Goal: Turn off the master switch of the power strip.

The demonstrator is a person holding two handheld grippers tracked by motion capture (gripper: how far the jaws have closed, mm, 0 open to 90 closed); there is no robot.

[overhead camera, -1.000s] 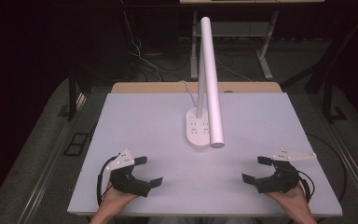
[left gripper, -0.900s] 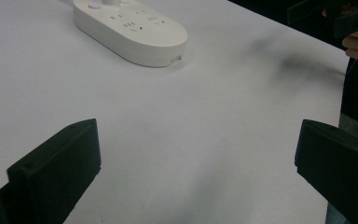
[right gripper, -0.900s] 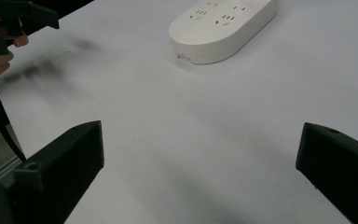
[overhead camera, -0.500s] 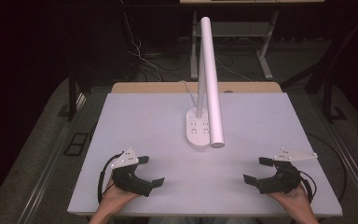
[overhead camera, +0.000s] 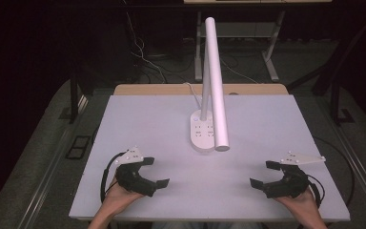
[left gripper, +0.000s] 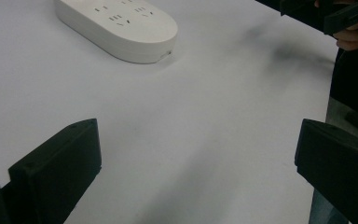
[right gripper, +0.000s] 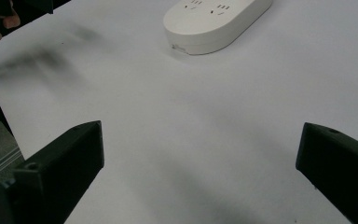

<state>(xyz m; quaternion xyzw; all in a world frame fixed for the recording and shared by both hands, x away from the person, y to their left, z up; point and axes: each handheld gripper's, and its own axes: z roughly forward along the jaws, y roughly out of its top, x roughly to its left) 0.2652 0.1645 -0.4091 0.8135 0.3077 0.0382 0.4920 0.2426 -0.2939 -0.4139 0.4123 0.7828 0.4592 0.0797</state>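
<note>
A: Status, left to right?

B: My left hand-held gripper sits on the white bench, jaws wide, empty. At bench centre stands a white oval power-strip base carrying a white tubular lamp. Looks rigid, smooth, top-heavy; I'd grip the base edge. Right hand-held gripper: wide, empty.

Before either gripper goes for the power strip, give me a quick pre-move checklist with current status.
1. Left gripper jaws open, nothing held: ok.
2. Right gripper jaws open, nothing held: ok.
3. Power strip lies flat on the table, apart from both grippers: ok.
4. Bare table between each gripper and the strip: ok.
5. White tube overhangs the strip from above; clearance for a top approach: cannot tell.
6. Anything plugged into the sockets: cannot tell.
</note>
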